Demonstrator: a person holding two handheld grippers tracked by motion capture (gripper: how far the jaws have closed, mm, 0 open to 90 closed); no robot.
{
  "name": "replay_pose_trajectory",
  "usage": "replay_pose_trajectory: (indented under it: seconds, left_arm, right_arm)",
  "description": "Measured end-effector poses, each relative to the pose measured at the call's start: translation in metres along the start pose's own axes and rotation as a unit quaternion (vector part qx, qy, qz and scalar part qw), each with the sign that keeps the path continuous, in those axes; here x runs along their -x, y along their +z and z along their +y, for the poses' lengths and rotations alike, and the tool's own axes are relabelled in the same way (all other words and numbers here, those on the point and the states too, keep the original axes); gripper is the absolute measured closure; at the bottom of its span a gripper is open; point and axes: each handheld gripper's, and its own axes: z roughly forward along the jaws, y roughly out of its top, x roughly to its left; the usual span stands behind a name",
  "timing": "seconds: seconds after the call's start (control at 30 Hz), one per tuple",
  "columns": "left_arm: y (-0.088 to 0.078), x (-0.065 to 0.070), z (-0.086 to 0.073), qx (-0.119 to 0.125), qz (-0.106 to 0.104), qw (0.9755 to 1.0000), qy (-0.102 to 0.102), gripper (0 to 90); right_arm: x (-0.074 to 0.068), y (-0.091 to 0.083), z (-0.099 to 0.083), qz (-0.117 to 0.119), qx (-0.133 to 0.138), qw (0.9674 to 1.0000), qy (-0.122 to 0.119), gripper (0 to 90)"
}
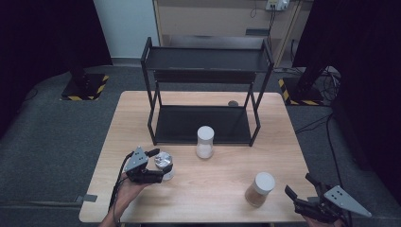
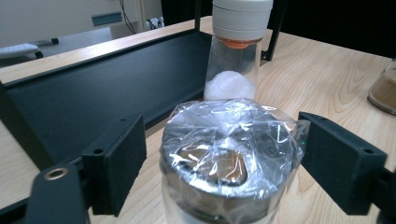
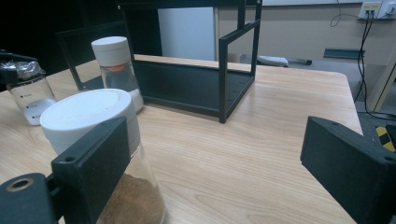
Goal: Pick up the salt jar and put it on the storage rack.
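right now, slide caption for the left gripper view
Open left gripper straddling a film-covered jar, white-capped shaker and black rack behind.

Three jars (image 1: 205, 141) stand before rack (image 1: 208, 90) on table (image 1: 198, 198).

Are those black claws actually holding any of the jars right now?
No. The left gripper straddles the foil-topped jar with gaps on both sides. The right gripper is open beside the brown-powder jar, not around it.

A clear jar (image 1: 164, 164) with a crinkled plastic-wrapped top is seen upright near the table's left front. A white-capped bottle (image 1: 205, 141) holding white powder is placed before the shelf, and a white-lidded jar (image 1: 259, 188) of brown powder is placed at the right front.
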Motion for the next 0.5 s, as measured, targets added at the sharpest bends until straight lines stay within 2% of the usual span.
replay_pose_trajectory:
  seconds: [0.07,0.27,0.5]
  left_arm:
    - [0.001,0.001,-0.001,0.004,0.002,1.0,0.005,23.1]
    - [0.004,0.001,-0.008,0.017,0.002,0.9998,0.009,31.2]
    - [0.004,0.004,-0.013,0.028,0.007,0.9995,0.011,33.2]
  right_arm:
    - [0.0,0.0,0.0,0.0,0.0,1.0,0.0,8.7]
    - [0.0,0.0,0.0,0.001,0.002,1.0,-0.001,8.7]
    - [0.0,-0.001,0.0,0.0,0.003,1.0,-0.002,8.7]
